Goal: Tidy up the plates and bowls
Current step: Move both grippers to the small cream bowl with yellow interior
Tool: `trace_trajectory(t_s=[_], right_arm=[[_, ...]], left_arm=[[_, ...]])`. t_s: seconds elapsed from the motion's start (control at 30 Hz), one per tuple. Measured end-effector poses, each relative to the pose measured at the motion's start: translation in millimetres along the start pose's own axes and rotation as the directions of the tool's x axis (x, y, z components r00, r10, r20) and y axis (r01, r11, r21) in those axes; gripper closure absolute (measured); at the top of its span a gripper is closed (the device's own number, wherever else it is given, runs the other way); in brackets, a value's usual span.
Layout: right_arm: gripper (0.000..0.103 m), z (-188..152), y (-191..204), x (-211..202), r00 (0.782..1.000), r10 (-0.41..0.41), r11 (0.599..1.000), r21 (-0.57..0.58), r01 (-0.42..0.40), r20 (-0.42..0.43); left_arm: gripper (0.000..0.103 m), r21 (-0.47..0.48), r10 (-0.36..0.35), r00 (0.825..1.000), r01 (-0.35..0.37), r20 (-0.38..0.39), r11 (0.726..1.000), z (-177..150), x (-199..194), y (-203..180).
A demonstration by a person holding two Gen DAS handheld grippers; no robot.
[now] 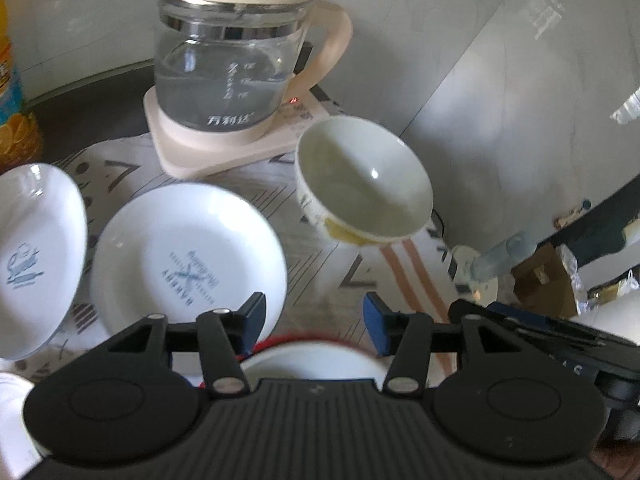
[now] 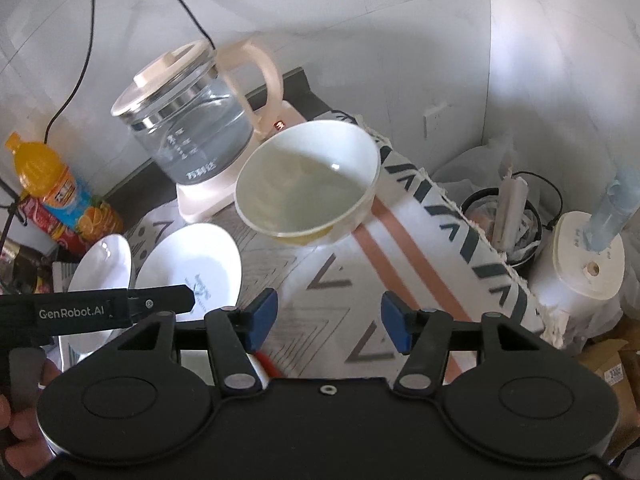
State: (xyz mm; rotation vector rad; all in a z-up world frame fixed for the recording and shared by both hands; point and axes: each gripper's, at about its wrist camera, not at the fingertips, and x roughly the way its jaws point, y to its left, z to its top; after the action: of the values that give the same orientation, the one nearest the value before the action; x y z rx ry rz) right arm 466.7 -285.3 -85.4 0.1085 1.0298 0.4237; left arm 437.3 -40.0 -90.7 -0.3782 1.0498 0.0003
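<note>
A white bowl with a yellow foot (image 1: 362,184) (image 2: 308,188) sits on the patterned cloth, right of the kettle. Two white printed plates lie left of it: a middle plate (image 1: 188,256) (image 2: 192,264) and a far-left plate (image 1: 36,256) (image 2: 104,268). A red-rimmed white bowl (image 1: 312,356) lies just under my left gripper (image 1: 316,320), which is open and empty. My right gripper (image 2: 328,316) is open and empty, short of the white bowl. The left gripper's body shows in the right wrist view (image 2: 100,308).
A glass kettle with water (image 1: 232,64) (image 2: 188,120) stands on its cream base at the back. An orange juice bottle (image 2: 52,184) stands at the left. The table's right edge (image 2: 460,208) drops to a bin (image 2: 504,220) and a white appliance (image 2: 580,264).
</note>
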Motion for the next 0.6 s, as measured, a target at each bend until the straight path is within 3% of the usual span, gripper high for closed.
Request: trace_trajectory(t_s=[0.6], right_arm=[[0.053, 49, -34, 55, 0.999, 0.040, 0.999, 0.025, -0.039, -0.030]], left_arm=[[0.059, -0.136, 0.003, 0.998, 0.006, 0.064, 0.991, 43, 61, -9]])
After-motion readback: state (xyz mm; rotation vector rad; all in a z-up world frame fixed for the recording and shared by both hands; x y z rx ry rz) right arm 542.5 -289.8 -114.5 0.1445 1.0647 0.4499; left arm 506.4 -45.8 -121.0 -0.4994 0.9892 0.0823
